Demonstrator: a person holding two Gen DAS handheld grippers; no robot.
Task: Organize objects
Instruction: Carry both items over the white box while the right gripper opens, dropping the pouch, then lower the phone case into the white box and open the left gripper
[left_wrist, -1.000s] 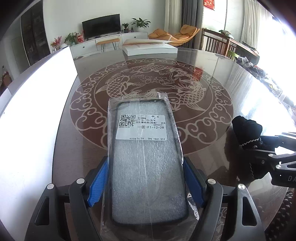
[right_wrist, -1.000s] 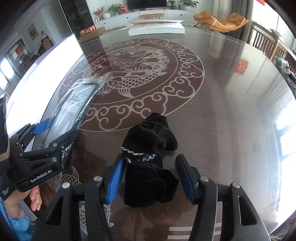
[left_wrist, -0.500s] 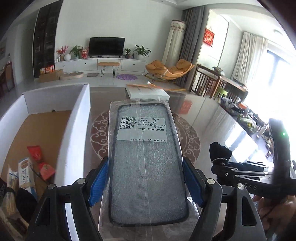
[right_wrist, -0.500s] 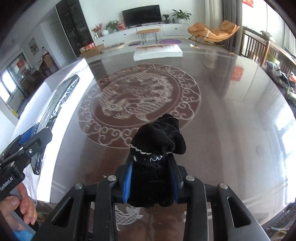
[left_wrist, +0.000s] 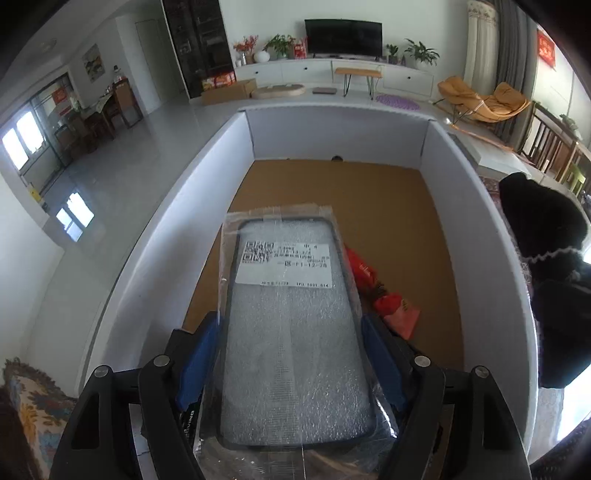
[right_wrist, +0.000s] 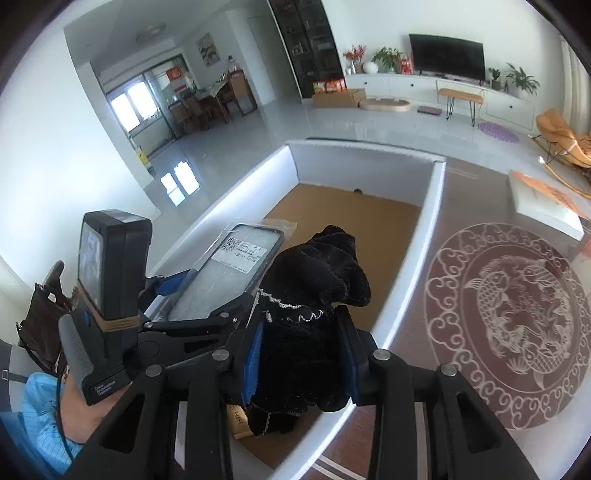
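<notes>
Both grippers tilt down over the box (left_wrist: 436, 173) — left gripper (left_wrist: 291, 354) jaws clamp the phone case (left_wrist: 288, 332), right gripper (right_wrist: 303, 354) jaws, easing apart, pinch the black glove (right_wrist: 314, 288).

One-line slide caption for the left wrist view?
Left claw holds a bagged phone case over the white box, red packets on its floor.

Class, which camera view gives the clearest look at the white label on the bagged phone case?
The left wrist view. The label faces the camera on the phone case, large enough to show its QR code and print. In the right wrist view the label is small, slanted and unreadable.
</notes>
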